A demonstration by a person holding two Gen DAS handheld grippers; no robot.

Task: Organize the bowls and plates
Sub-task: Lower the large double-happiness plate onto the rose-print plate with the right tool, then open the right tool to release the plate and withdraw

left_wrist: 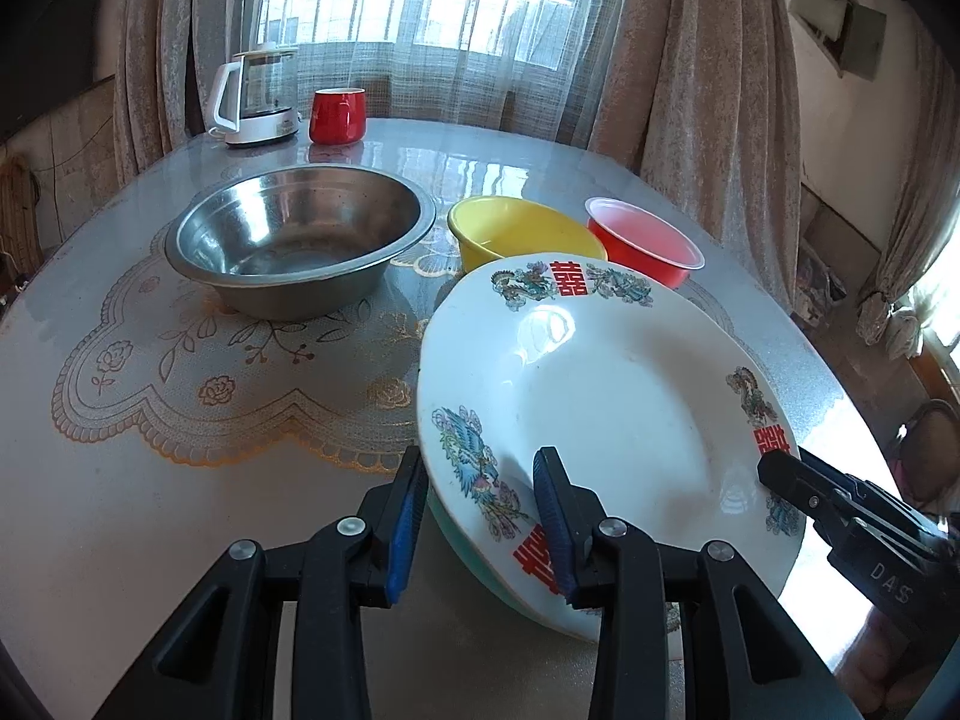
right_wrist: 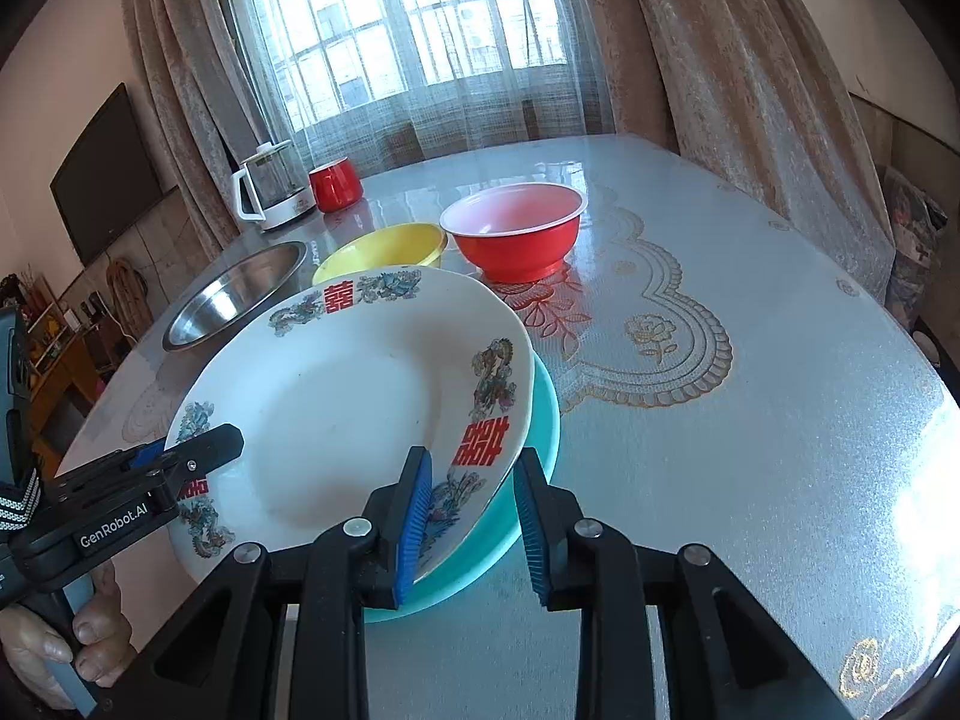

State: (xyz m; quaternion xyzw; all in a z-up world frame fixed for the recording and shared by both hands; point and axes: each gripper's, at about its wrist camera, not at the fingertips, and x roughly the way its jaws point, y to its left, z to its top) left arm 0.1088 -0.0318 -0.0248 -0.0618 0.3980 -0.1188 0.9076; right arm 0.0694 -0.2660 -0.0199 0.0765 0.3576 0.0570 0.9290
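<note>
A white plate (left_wrist: 606, 396) with red characters and bird prints lies on a teal plate (right_wrist: 543, 414) on the table; it also shows in the right wrist view (right_wrist: 336, 396). My left gripper (left_wrist: 480, 516) is open, its fingers astride the white plate's near left rim. My right gripper (right_wrist: 474, 522) is open, its fingers astride the right rims of both plates. A steel bowl (left_wrist: 300, 240), a yellow bowl (left_wrist: 516, 231) and a red bowl (left_wrist: 645, 243) stand behind the plates.
A glass kettle (left_wrist: 258, 96) and a red mug (left_wrist: 336, 114) stand at the table's far left edge. Curtains and a window lie behind. The table (right_wrist: 750, 396) with a lace-pattern cover stretches to the right.
</note>
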